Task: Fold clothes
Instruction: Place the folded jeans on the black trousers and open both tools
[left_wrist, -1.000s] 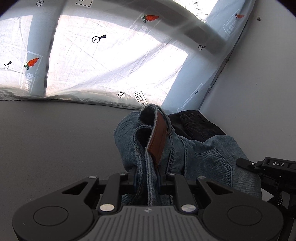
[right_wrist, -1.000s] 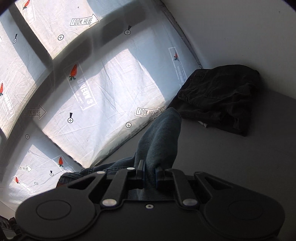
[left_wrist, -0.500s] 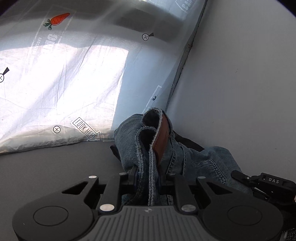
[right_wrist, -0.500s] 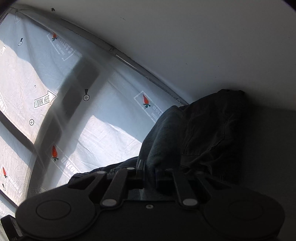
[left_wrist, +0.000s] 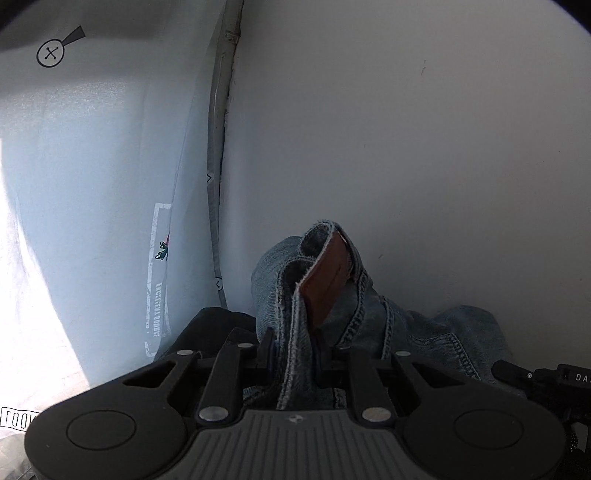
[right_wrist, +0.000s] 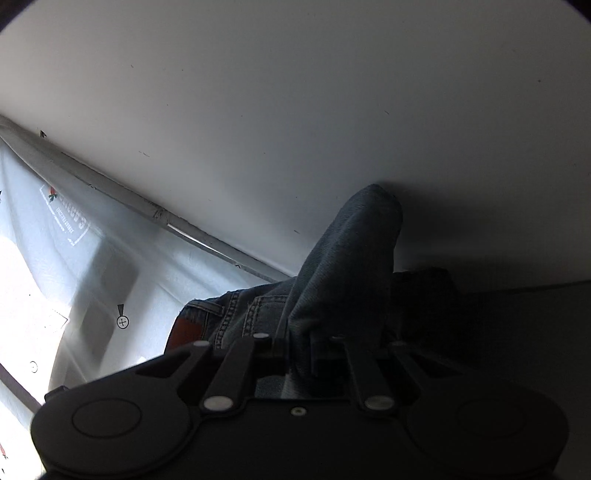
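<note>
Both views have swung upward since a second ago: printed sheeting that filled most of each picture now sits off to the left side, and the plain white wall (left_wrist: 406, 147) takes up the bulk of both. Left tool (left_wrist: 293, 354) is clenched on the waistband of the blue jeans (left_wrist: 436, 332); the denim bunches up between its two fingers, and a brown leather patch (left_wrist: 325, 284) stands on edge just above the grip, backed by the wall. More of the jeans, with stitched seams and a pocket, trails to the right of the patch, toward a black device lettered "DA" (left_wrist: 554, 380) at the picture's right edge. Left of the jeans and low against the wall corner shows a dark garment (left_wrist: 207, 328), only partly visible behind the tool. White printed sheeting (left_wrist: 92, 184) with a circled cross mark hangs left of the wall seam. Right tool (right_wrist: 297, 352) is likewise clenched on a fold of the jeans (right_wrist: 343, 266), which rises as a rounded hump in front of the wall (right_wrist: 295, 110). To the left of that hump the belt loops and a bit of the brown patch (right_wrist: 186, 332) show. Right of the hump lies deep shadow; a dark mass there cannot be made out clearly. Grey bench (right_wrist: 535, 314) surface runs below the wall on the right.
</note>
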